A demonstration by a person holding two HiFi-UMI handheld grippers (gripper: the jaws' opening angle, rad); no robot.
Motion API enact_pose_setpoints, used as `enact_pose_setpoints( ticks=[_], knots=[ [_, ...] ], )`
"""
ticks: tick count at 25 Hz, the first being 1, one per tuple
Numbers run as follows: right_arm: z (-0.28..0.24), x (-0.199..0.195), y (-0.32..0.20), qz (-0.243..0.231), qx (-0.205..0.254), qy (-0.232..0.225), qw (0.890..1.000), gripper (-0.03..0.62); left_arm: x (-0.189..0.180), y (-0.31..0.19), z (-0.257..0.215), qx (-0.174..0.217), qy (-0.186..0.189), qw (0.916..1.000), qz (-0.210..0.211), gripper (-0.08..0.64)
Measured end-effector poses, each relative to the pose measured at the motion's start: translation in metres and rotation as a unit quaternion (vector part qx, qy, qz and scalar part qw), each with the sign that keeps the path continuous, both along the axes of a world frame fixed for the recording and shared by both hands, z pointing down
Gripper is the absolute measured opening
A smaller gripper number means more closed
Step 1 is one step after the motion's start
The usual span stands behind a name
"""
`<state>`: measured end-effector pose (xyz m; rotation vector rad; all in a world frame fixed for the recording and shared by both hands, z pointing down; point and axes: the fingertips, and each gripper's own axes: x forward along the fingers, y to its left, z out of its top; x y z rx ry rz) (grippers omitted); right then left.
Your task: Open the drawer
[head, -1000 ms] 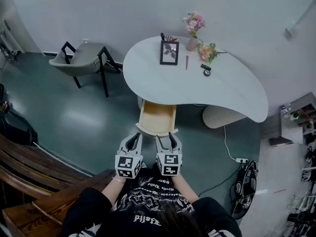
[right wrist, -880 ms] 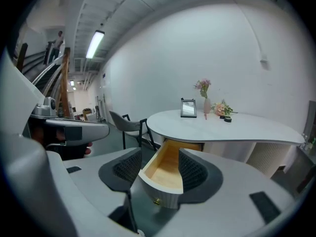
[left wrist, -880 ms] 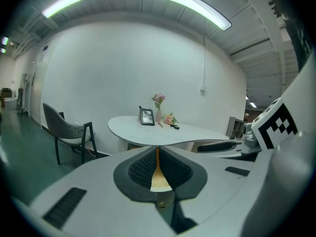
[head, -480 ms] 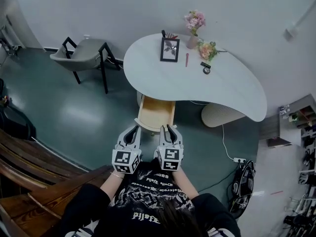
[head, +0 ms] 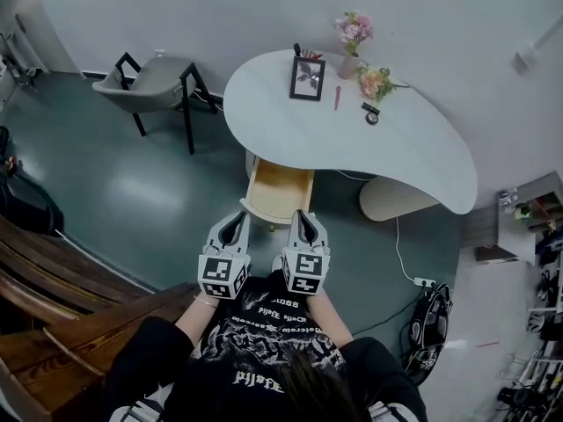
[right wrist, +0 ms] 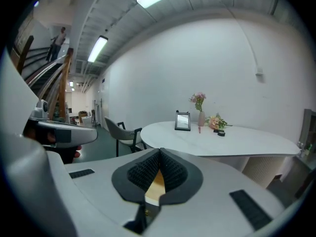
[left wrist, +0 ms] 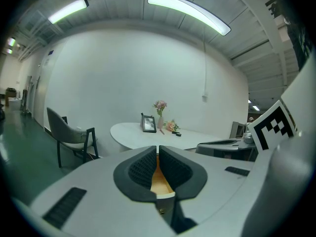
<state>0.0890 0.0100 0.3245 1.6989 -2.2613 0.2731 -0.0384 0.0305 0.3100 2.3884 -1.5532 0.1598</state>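
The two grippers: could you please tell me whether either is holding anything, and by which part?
Nothing is held. The left gripper and the right gripper, whose jaws have just closed, are both shut with nothing between them; the open drawer is ungripped.

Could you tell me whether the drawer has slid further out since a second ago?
No: the drawer juts from under the table about as far as before.

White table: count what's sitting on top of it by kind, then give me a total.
Picture frame: 1
Vase of pink flowers: 1
Loose flower bunch: 1
Thin red stick, maybe a pen: 1
Small dark item, too small to identify: 1
Total: 5
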Motion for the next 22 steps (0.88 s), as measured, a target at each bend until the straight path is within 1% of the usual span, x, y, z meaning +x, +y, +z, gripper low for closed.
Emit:
enact_pose_setpoints(
  ticks=[9, 14, 19, 22],
  knots=[
    [-0.001, 0.002, 0.003, -0.004, 0.0, 0.013, 1.0, 0.026, 0.004, 0.002, 0.0, 0.0, 0.001, 1.0, -0.002, 0.032],
    [0.005, -0.001, 0.007, -0.014, -0.002, 0.009, 1.0, 0.026, 0.002, 0.004, 0.001, 0.001, 0.002, 1.0, -0.004, 0.032],
    [0.004, -0.008, 0.01, -0.03, 0.002, 0.022, 0.999, 0.026, -0.003, 0.006, 0.004, -0.001, 0.004, 0.9999, -0.009, 0.032],
    [0.006, -0.01, 0.011, -0.037, -0.001, 0.019, 0.999, 0.026, -0.005, 0.006, 0.007, -0.003, 0.008, 0.9999, -0.015, 0.032]
  ],
)
